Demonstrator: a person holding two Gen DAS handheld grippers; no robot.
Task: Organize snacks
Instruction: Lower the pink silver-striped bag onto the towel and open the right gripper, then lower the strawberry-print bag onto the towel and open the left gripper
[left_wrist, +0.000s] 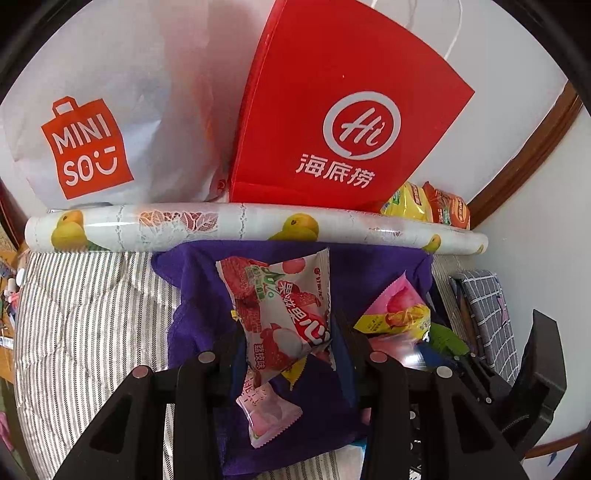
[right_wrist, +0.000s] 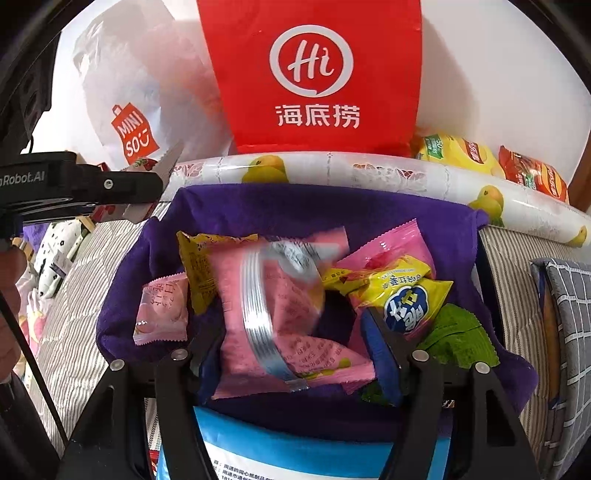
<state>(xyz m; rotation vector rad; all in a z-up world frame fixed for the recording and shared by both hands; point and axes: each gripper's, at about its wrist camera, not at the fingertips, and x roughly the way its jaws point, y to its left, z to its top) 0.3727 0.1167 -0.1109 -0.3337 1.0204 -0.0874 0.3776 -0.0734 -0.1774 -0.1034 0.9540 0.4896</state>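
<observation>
Lychee pack (left_wrist: 284, 314) hung pinched in left gripper (left_wrist: 291, 354), light, crinkly, slippery; grab by seam. Right gripper (right_wrist: 295, 350) half-open w/ pink pack (right_wrist: 280, 314) loose between, mid-frame.

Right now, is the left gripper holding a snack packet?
Yes, the left gripper pinches the lychee packet above the purple cloth.

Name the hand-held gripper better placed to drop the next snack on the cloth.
Left hand-held gripper: it grips a lychee packet above the cloth. The right one's pink packet is blurred, likely loose.
</observation>
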